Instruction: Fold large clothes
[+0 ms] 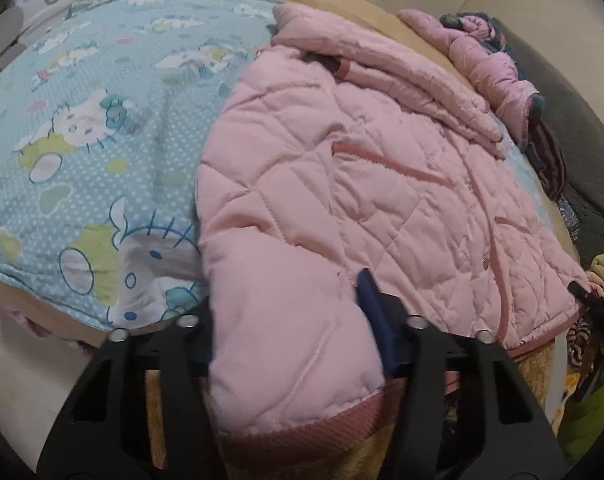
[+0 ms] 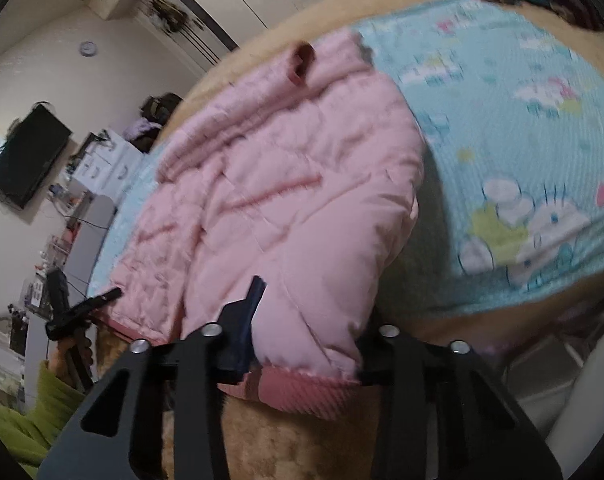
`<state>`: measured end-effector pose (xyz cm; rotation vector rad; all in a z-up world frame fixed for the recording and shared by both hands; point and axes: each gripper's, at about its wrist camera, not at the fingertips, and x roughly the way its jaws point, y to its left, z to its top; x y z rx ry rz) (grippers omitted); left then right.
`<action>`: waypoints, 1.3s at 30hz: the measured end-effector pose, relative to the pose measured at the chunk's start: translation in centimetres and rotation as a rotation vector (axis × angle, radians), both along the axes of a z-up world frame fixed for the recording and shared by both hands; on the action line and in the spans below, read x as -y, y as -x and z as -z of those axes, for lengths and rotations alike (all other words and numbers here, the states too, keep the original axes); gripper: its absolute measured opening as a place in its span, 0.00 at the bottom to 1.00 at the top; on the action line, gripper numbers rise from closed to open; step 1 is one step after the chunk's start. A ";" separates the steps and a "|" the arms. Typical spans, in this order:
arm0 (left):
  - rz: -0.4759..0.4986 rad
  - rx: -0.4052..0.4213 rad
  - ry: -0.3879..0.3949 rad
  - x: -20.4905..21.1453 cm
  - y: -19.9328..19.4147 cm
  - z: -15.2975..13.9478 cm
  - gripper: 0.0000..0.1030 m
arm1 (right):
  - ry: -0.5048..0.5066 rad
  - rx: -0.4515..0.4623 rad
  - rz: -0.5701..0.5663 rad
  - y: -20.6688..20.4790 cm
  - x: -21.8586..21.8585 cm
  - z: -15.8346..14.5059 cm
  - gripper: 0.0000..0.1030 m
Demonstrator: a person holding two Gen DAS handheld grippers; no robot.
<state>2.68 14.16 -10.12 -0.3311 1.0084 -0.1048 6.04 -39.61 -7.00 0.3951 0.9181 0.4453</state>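
Pink jacket (image 1: 342,184) lies flat on the bed sheet (image 1: 81,140) — both grippers, left (image 1: 297,320) and right (image 2: 306,320), pinch its hem corners, jaws narrowed on the padding, apparently ready for folding.

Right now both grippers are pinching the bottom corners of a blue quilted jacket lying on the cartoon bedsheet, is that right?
Not quite: the quilted jacket is pink, not blue, as the left wrist view shows. The rest holds: the left gripper and right gripper pinch its bottom corners on the cartoon bedsheet.
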 end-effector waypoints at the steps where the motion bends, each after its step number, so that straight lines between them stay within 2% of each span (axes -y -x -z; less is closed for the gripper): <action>1: 0.005 0.013 -0.005 0.1 0.0 -0.3 0.33 | 0.003 0.028 -0.005 0.0 -0.3 -0.6 0.28; 3: 0.010 0.054 0.002 0.2 0.0 -1.2 0.24 | -0.005 0.068 -0.009 -0.2 -0.8 -1.4 0.26; 6: 0.018 0.107 0.005 0.4 -0.3 -2.9 0.19 | -0.032 0.116 -0.002 -0.8 -0.9 -2.7 0.24; 14: 0.021 0.229 0.006 0.6 -2.1 -6.8 0.18 | -0.075 0.229 0.011 -2.7 -1.1 -6.3 0.22; 27: 0.000 0.415 0.025 -0.1 -6.1 -14.2 0.18 | -0.109 0.337 0.056 -7.1 -0.4 -12.1 0.21; 39: -0.035 0.506 0.055 -1.2 -11.2 -18.2 0.18 | -0.137 0.417 0.124 -12.3 -0.2 -15.6 0.20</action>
